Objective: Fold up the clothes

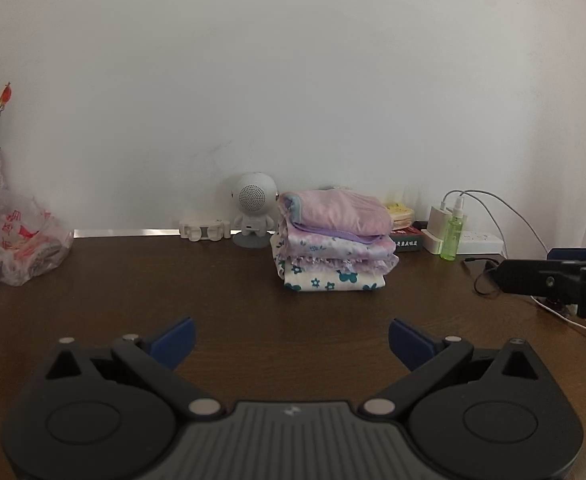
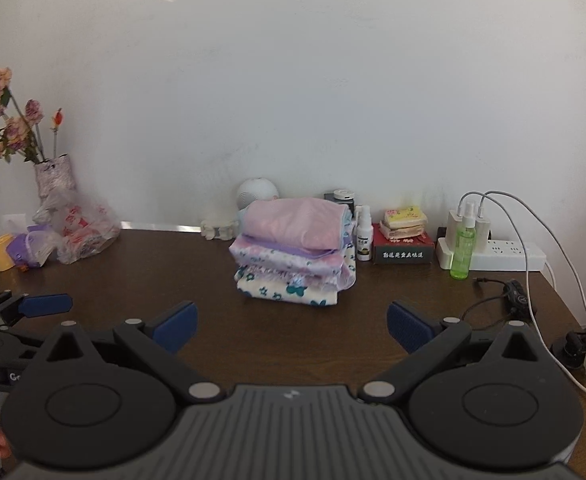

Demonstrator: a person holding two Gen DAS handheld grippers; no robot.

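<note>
Both grippers empty, jaws wide. Folded clothes stack (image 1: 335, 246) sits at back of table (image 1: 173, 280), well apart: approx 12 o'clock from right gripper (image 2: 292, 326), 1 o'clock from left gripper (image 1: 292, 344). Stack's long axis runs 9–3. Neither gripper clearly nearer; right lines up better.

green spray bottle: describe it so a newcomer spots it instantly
Start at the dark wooden table and go to its back right corner by the wall. There a white power strip holds white chargers; the green bottle stands right in front of them. It is the only clear green thing there.
</note>
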